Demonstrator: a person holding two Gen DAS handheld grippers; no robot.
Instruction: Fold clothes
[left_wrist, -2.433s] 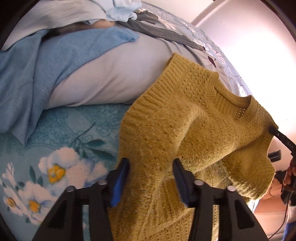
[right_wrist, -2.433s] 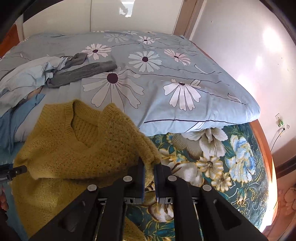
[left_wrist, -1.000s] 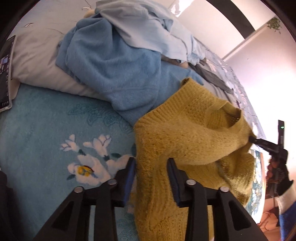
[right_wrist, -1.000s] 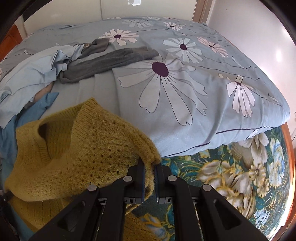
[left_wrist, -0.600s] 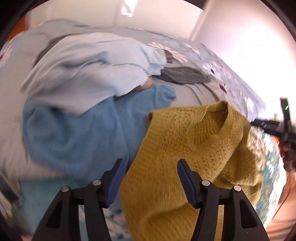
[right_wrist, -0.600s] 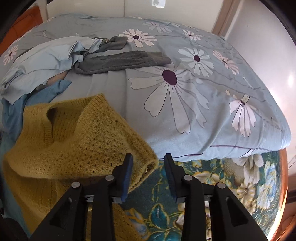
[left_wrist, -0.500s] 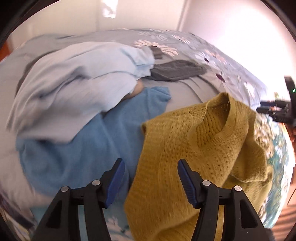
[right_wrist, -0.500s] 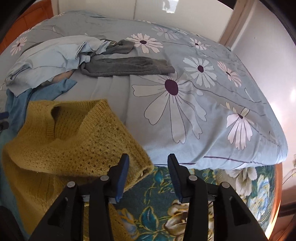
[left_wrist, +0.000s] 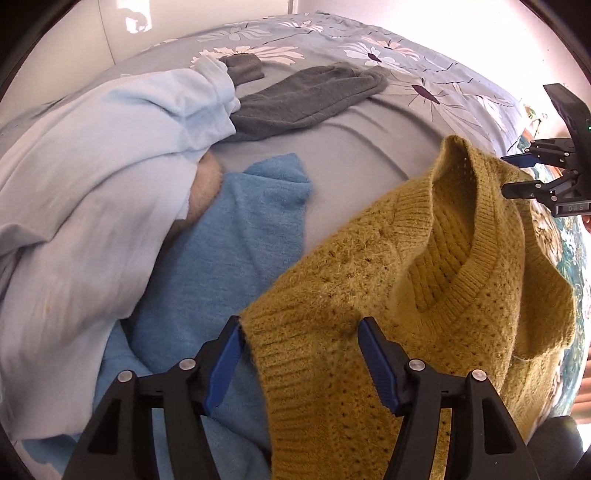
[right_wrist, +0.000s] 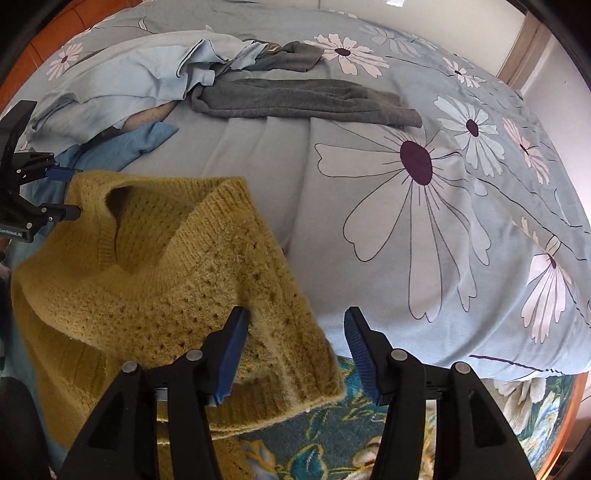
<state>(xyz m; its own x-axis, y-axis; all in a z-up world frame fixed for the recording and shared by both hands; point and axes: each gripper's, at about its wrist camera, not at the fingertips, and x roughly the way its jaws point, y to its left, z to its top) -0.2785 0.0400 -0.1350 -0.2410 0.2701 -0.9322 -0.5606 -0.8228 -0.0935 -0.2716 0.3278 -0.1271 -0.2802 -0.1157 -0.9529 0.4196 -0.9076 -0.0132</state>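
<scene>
Sweater (left_wrist: 424, 295), the yellow knitted one, lies directly in front of both tools, with one shoulder corner between the spread fingers of the left gripper (left_wrist: 301, 354) and the other shoulder corner in the gap of the right gripper (right_wrist: 291, 347). Both grippers stand wide open with the blue pads apart, so neither is clamping the wool; in the right wrist view the left pad seems to touch the knit, while the other pad is clear of it. I judge that the two tools sit at the two shoulders because this is where a sweater is taken or let go when one spreads it flat; the scene fits a release just as well as a coming grasp, and the pictures do not settle which. The sweater is not flat: the neck opening stands up and the cloth bunches under it, with its lower part hanging toward the tools over the flowered bedspread (right_wrist: 332, 443). So it does not yet look neatly folded. Just beyond the left gripper lies a blue towel-like cloth (left_wrist: 229, 258), partly under a pale blue garment (left_wrist: 92, 192), probably the pile waiting for its turn. Farther away a grey garment (right_wrist: 306, 99) is stretched over the daisy-printed quilt (right_wrist: 443, 221), which fills the far part of both views.
</scene>
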